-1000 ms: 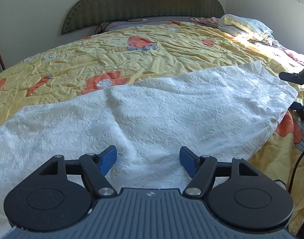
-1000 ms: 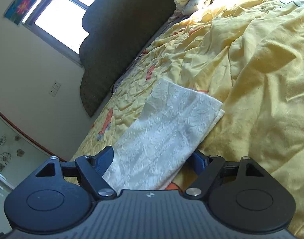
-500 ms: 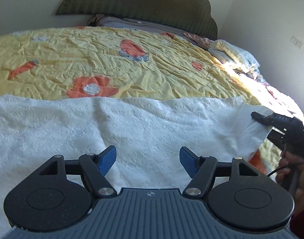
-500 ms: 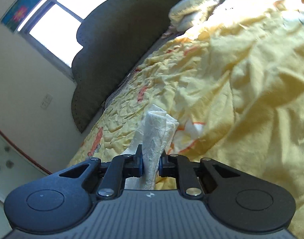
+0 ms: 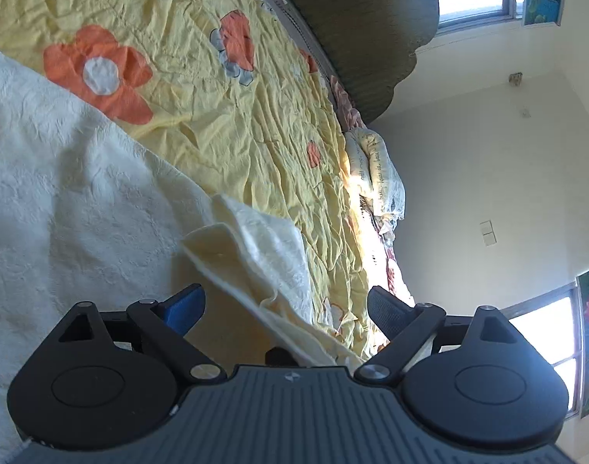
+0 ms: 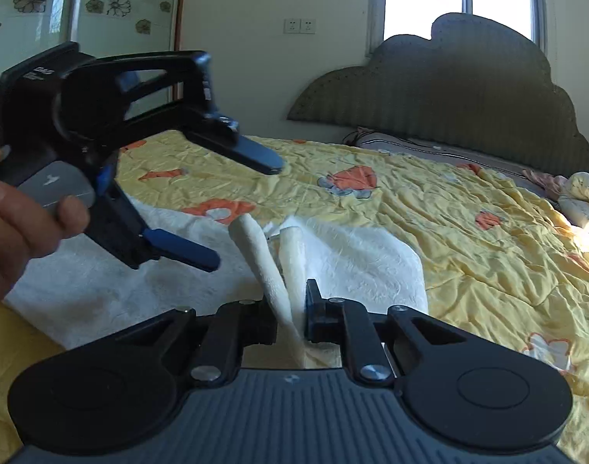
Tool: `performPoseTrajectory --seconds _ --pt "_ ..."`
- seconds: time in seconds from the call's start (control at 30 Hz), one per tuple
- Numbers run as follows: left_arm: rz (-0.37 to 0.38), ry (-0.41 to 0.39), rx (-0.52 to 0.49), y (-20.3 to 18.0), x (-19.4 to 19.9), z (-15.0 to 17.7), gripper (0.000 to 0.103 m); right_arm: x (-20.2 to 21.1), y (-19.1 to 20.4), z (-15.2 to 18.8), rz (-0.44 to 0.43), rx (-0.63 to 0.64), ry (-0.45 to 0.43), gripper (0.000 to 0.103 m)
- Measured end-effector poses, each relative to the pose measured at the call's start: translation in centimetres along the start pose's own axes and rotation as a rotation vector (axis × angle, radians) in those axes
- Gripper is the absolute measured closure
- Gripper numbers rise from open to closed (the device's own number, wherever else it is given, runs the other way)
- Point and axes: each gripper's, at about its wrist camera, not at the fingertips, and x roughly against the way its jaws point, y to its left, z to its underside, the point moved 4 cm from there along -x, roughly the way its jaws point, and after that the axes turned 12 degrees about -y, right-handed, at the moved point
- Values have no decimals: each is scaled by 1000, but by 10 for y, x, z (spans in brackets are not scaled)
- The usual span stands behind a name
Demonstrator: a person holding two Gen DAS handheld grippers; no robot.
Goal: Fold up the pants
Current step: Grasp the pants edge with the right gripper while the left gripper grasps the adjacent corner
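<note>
Right gripper (image 6: 290,309) clamped on a bunched edge of the white embossed cloth pants (image 6: 356,259), lifted off the yellow flowered bedspread (image 6: 468,239). Left gripper (image 6: 248,212), just left of it, jaws just widened, gaping, pinching nothing; raised pant fold (image 5: 256,255) running between its fingers, untouched.

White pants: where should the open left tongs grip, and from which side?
On the lifted end of the white pants just ahead of the right tongs, which already pinch it. That bunched edge stands off the yellow bedspread, so the left tongs can likely straddle it from the side.
</note>
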Motion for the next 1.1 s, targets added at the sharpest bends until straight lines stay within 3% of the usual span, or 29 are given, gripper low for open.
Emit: performPoseTrajectory --seconds 0.07,0.13,0.17,0.2,0.27,0.4,0.53,0.73,0.87,1.1 --pt "-18 14 61 9 -11 -3 13 3 7 -1 -37 16 -7 90" --pt "-27 2 99 16 -15 -5 24 7 11 -3 -57 31 -14 90" --pt "-26 -4 104 19 -16 -7 43 7 13 -3 -67 40 -7 90" --pt "-32 0 97 21 -17 -8 70 7 14 -1 -73 54 0 90" --pt "-87 4 56 26 -15 -10 99 5 22 3 -75 96 17 90" --pt "-143 -48 -72 27 4 -13 100 2 39 5 -101 137 28 90" --pt "-204 -155 -252 16 43 -24 100 -7 67 -4 -167 173 6 90" --pt "-371 -272 -482 21 93 -32 100 -23 122 -8 -306 242 -16 90" --pt "-436 -307 -500 38 109 -36 100 -32 151 1 -365 282 0 90" --pt "-404 -399 -570 32 125 -39 99 -34 167 -2 -355 335 -34 90"
